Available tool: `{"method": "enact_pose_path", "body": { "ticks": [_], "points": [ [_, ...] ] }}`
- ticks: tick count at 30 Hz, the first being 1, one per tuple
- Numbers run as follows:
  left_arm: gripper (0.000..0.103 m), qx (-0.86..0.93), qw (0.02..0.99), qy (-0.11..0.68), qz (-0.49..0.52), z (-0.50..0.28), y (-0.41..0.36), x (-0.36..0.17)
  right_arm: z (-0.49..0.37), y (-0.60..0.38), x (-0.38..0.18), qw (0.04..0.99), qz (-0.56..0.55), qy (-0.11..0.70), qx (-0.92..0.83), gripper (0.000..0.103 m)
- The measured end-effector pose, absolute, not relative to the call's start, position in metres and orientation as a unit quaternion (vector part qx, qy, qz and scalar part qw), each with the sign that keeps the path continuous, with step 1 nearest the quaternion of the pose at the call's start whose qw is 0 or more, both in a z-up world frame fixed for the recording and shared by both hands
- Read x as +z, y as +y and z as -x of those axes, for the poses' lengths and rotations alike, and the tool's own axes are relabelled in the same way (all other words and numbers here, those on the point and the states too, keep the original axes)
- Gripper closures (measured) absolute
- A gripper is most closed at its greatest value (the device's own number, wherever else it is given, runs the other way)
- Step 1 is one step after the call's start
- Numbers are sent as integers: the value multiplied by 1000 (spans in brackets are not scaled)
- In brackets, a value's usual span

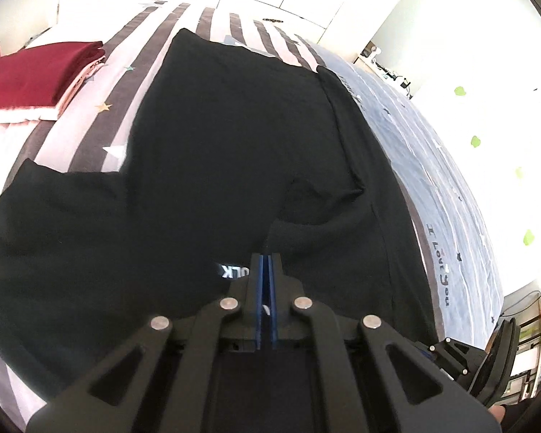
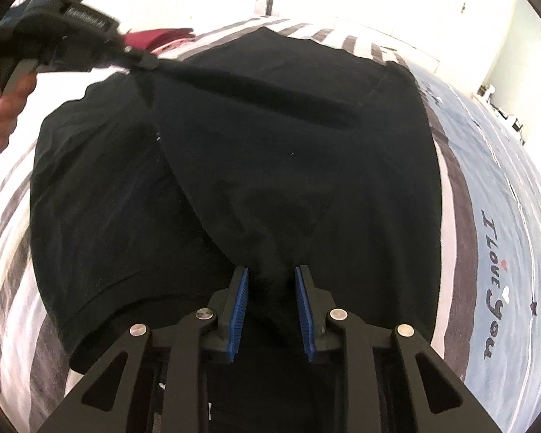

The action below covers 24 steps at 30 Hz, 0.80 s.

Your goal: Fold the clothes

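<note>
Black cotton shirt [image 1: 227,137] lies spread mid-frame on my striped bed [image 1: 151,39]. My left gripper [image 1: 265,263] is clamped on its collar, lifting a ridge of cloth; my right gripper [image 2: 271,281] stands apart around a bunched fold. Next, I judge, the right must pinch so both can carry the edge over.
</note>
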<state>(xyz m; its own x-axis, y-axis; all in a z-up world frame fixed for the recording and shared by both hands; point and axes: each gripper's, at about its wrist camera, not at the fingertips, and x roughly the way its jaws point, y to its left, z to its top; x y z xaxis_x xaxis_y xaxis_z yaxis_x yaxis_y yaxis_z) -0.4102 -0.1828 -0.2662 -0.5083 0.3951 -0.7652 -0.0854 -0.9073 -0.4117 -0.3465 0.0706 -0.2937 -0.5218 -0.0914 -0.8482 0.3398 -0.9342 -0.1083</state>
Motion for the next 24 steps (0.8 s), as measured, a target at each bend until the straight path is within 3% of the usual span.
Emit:
{"method": "enact_pose_path", "body": {
  "ticks": [5,8,11,24],
  "points": [
    [102,852,141,-161,478,397,-194,-266,349,68,-295,140,-476,127,-859,80],
    [101,847,138,-154,489,386,-205,-270,354,70,-298,142,-482,123,-856,92],
    [101,848,133,-162,487,395,-204,-273,358,73,-293,146,-483,114,-856,96],
    [102,869,110,-165,453,388,-270,-220,367,40,-247,214,-480,30,-850,97]
  ]
}}
